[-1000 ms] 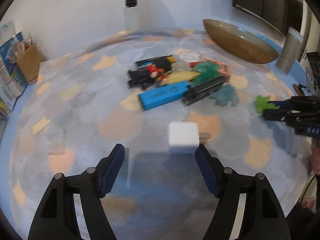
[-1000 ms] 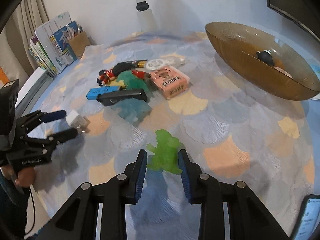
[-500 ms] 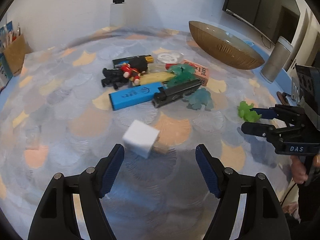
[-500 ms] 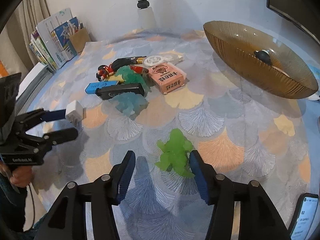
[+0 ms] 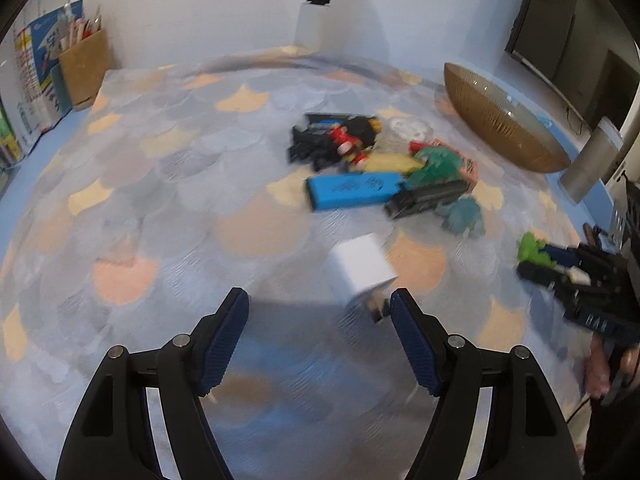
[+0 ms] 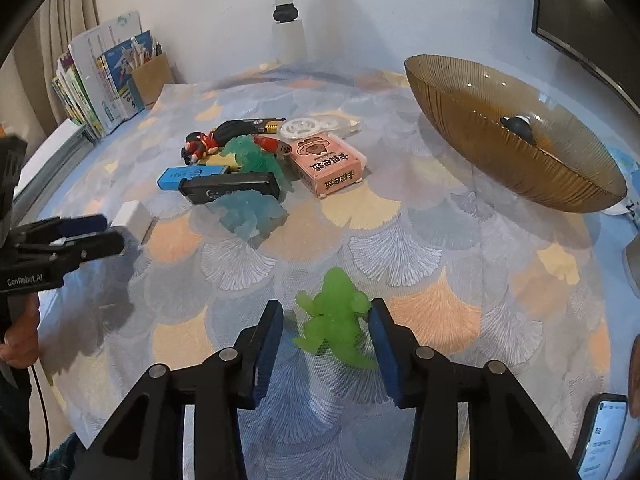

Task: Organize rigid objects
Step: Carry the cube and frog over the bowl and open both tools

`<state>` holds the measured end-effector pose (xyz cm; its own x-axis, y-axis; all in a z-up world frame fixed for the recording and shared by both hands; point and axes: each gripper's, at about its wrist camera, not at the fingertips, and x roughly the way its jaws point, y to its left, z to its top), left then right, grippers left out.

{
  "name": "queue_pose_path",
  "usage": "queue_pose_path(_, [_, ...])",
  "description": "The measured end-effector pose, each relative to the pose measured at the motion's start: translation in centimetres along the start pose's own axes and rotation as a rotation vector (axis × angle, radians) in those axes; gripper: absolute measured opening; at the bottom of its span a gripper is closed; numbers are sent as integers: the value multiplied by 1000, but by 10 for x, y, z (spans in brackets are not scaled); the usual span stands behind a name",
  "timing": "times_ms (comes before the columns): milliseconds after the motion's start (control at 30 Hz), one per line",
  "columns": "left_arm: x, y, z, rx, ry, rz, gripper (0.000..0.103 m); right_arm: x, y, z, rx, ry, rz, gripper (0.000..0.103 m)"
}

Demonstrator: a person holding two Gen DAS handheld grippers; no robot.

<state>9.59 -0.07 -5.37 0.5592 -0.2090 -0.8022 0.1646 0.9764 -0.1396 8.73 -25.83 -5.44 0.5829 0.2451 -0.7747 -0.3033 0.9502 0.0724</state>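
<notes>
A white plug cube [image 5: 362, 272] lies on the patterned cloth, just ahead of my open left gripper [image 5: 320, 312] and near its right finger; it also shows in the right wrist view [image 6: 132, 219]. My right gripper [image 6: 326, 328] is open with a green translucent dinosaur figure [image 6: 334, 320] lying on the cloth between its fingers. A pile at mid-table holds a blue flat box [image 5: 352, 190], a black bar [image 6: 230, 188], a pink card box [image 6: 330, 166], teal figures [image 6: 250, 212] and a red figure [image 6: 200, 146]. An amber glass bowl [image 6: 512, 160] stands at the right.
Books and a brown pen holder [image 6: 152, 76] stand at the back left by the wall. A white post [image 6: 286, 20] rises at the back. A grey cylinder [image 5: 592, 164] stands beside the bowl. A phone [image 6: 602, 436] lies at the near right edge.
The right gripper has opened wider around the green figure, which now lies released. The left gripper has shifted, so the white cube now sits toward its right finger.
</notes>
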Motion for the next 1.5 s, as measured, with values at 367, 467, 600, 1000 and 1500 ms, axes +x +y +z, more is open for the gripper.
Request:
queue_pose_path(367, [20,-39,14,107,-4,34,37,0,-1,1,2,-4,6,35])
queue_pose_path(467, [21,-41,20,91,5,48,24,0,-1,1,3,-17,11,35])
queue_pose_path(600, [4,-57,37,116,-49,49,24,-21,-4,13,4,-59,14,35])
queue_pose_path(1000, [-13,-205,168,212,-229,-155,24,-113,-115,105,154,-241,-214,35])
queue_pose_path(1500, [68,-258,168,260,-65,-199,41,-54,-163,99,197,-27,-234,41])
